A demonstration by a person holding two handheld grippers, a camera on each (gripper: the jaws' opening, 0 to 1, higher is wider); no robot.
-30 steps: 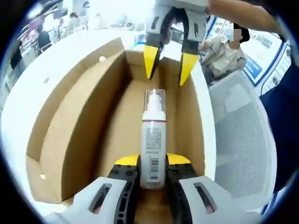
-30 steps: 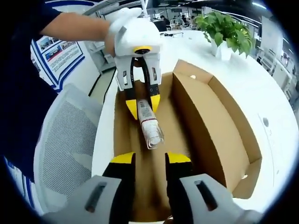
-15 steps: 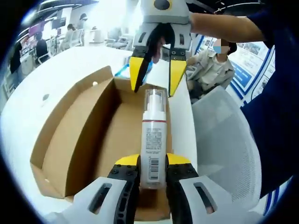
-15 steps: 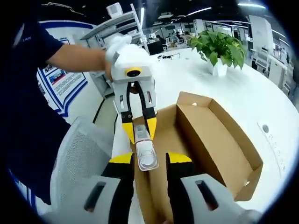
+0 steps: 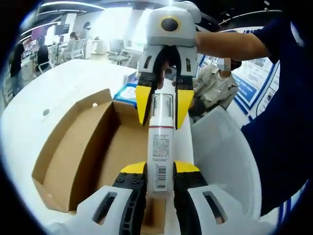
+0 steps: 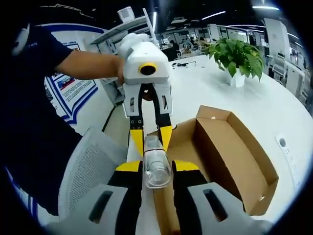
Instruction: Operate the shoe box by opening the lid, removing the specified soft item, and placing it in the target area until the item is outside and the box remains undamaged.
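A white bottle [image 5: 160, 156] with a barcode label and a clear cap [image 6: 156, 169] is held in the air above the open cardboard shoe box [image 5: 78, 147]. My left gripper [image 5: 160, 169] is shut on the bottle's base end; in the right gripper view it reaches in from the top [image 6: 149, 137]. My right gripper [image 6: 157, 166] is open, with its yellow fingertips [image 5: 143, 100] on either side of the cap. I cannot tell whether they touch it. The box [image 6: 234, 152] stands with its lid raised, and its floor looks bare.
The box rests on a white table [image 6: 274, 103] with a small round hole. A grey mesh chair [image 5: 220, 156] stands at the table's edge under the grippers. A potted plant [image 6: 234, 54] is far back. A blue item [image 5: 126, 90] lies behind the box. People sit in the background.
The left gripper has lifted the bottle up out of the box. The right gripper has closed the distance and now has the cap between its fingertips.
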